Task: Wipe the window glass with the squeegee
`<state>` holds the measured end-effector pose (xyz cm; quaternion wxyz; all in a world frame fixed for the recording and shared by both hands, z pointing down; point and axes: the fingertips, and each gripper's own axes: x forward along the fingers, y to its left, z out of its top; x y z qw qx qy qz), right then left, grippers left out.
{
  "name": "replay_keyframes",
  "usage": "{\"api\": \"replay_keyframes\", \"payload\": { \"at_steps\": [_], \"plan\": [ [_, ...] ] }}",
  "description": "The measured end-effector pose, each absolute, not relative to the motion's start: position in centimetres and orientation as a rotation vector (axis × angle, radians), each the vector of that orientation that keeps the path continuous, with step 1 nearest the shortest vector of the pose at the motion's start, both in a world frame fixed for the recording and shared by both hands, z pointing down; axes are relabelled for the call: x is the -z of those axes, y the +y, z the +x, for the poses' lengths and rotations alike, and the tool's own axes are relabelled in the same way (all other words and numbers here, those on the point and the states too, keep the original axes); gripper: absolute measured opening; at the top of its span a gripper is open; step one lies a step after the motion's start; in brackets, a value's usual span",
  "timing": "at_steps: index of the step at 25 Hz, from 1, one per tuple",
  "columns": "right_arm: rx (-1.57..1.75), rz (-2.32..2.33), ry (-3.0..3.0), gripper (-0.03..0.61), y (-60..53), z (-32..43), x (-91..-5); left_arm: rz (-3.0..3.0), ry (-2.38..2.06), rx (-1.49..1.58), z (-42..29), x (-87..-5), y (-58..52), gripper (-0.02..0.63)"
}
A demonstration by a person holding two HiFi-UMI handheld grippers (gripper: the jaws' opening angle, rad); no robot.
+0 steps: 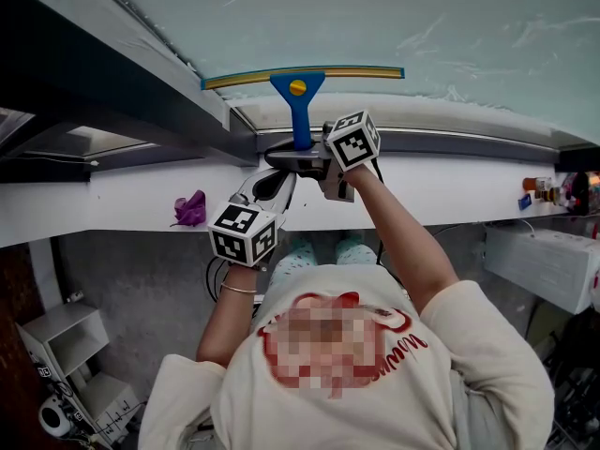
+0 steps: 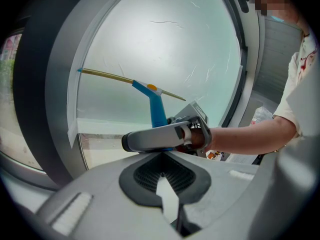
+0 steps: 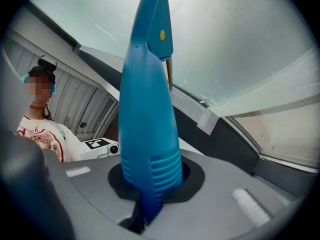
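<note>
WINDOW WORK: A squeegee with a blue plastic handle and a long, thin yellow-edged blade (image 1: 298, 82) lies pressed against the lower part of the pale, streaked window glass (image 1: 441, 17). The blade is level, and its left end sits close to the dark grey window frame (image 1: 141, 64).

The right tool (image 3: 150, 186) is clamped on the ribbed lower end of the blue handle, which runs straight out along its jaws. That hold appears chosen so a push of the arm bears evenly across the whole blade.

The left tool (image 2: 161, 158) has its jaws together with nothing between them. It hangs just below and beside the right one, seemingly idle or placed to steady the working arm. Both of the person's arms reach up and forward toward the pane.

Fine streaks show on the glass above the blade, so much of the pane looks yet to be wiped. Whether a stroke is under way cannot be told.

Under the window, a crumpled purple cloth (image 1: 190, 209) rests on the white desk (image 1: 112, 200), to the left and well clear of both tools.
</note>
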<state>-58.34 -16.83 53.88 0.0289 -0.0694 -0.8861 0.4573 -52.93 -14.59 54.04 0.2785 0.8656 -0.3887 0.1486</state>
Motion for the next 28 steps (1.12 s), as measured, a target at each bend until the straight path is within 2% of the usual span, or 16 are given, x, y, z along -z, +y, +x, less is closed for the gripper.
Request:
{"api": "replay_keyframes", "payload": {
  "at_steps": [28],
  "plan": [
    [-1.541,-0.190,-2.629,0.035,-16.1,-58.2,-58.7,2.251,-0.968,-0.438,-52.7,-58.5,-13.9,0.002]
  ]
}}
